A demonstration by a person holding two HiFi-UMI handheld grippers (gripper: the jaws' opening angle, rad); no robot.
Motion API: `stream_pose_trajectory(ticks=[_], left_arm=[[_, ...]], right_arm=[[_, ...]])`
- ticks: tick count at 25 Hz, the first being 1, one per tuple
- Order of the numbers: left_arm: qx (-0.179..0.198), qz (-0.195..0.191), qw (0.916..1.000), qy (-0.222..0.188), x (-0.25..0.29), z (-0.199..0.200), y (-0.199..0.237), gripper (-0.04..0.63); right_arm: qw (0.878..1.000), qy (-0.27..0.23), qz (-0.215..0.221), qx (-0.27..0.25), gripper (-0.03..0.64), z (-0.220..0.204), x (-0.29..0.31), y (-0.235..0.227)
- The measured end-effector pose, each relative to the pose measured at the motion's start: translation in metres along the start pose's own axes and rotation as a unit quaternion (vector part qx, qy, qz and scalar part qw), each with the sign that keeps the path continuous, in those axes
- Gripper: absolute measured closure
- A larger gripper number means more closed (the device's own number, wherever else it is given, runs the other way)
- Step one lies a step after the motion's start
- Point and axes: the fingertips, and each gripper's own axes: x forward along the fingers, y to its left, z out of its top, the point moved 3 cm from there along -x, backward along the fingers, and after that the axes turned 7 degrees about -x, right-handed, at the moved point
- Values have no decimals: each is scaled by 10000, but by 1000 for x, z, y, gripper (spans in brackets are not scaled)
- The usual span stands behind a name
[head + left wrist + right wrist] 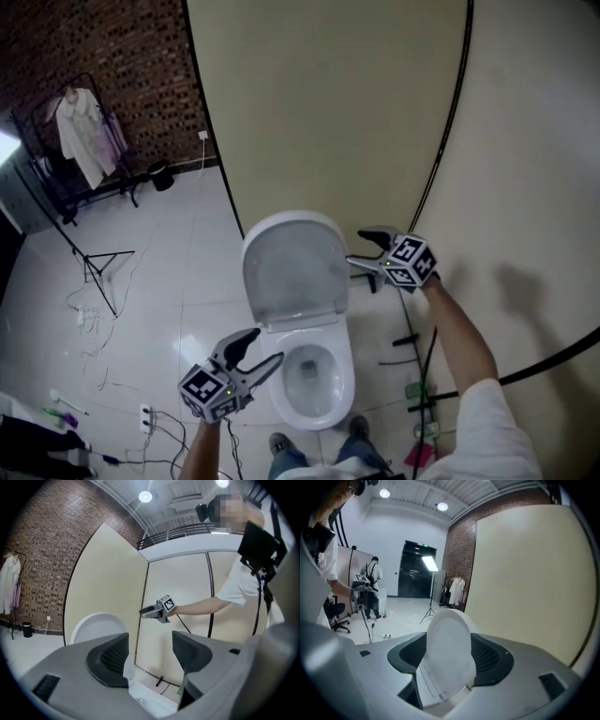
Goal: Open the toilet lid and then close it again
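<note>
The white toilet's lid (295,267) stands raised against the beige wall, and the bowl (314,370) below it is uncovered. My right gripper (357,246) hangs just right of the lid's edge with its jaws apart. In the right gripper view the lid (449,653) shows in the gap between the open jaws, and neither pad presses on it. My left gripper (265,346) is open and empty at the bowl's left front. The left gripper view shows the lid (96,627), the right gripper (154,611) and a bit of the bowl's rim (145,705).
A clothes rack (80,141) and a light-stand tripod (98,267) stand on the white tiled floor at left, with cables and a power strip (145,417). A black pipe (441,150) runs down the wall. A person (370,592) stands far off.
</note>
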Motion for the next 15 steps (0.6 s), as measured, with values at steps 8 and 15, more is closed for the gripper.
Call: stream_pose_trajectory(ticks=[8,15], left_arm=[[-416,136,9985,-316,46,-8,24,308],[-349,365,9987,-1,50,-31,21,308]], right_arm=[[9863,375,1578,309,290,2,124,-75],[9705,387,2370,-199,415,7,143,-74]])
